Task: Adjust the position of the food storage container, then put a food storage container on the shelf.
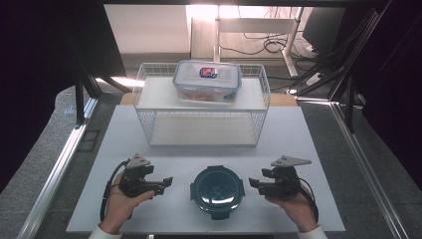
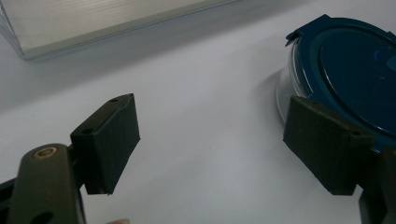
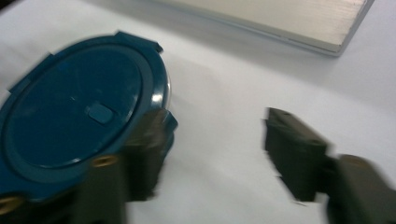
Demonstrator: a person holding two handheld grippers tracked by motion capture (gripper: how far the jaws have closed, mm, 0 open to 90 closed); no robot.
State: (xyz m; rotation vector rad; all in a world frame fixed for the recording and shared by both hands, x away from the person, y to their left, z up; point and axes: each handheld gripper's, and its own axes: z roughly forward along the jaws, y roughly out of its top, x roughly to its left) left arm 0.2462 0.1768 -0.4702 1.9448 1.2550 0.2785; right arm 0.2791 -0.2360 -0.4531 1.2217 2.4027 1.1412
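Nearest, on the white table: round blue-lidded container, closed, contents hidden, between left gripper and right gripper, both wide, empty. Farther, atop wire rack: clear lidded box, contents reddish, unclear.

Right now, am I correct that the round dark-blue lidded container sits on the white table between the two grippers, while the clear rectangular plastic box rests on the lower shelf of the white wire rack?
Not quite: the clear rectangular plastic box rests on the top shelf of the white wire rack, as the high view shows. The round dark-blue lidded container does sit on the white table between the left gripper and right gripper.
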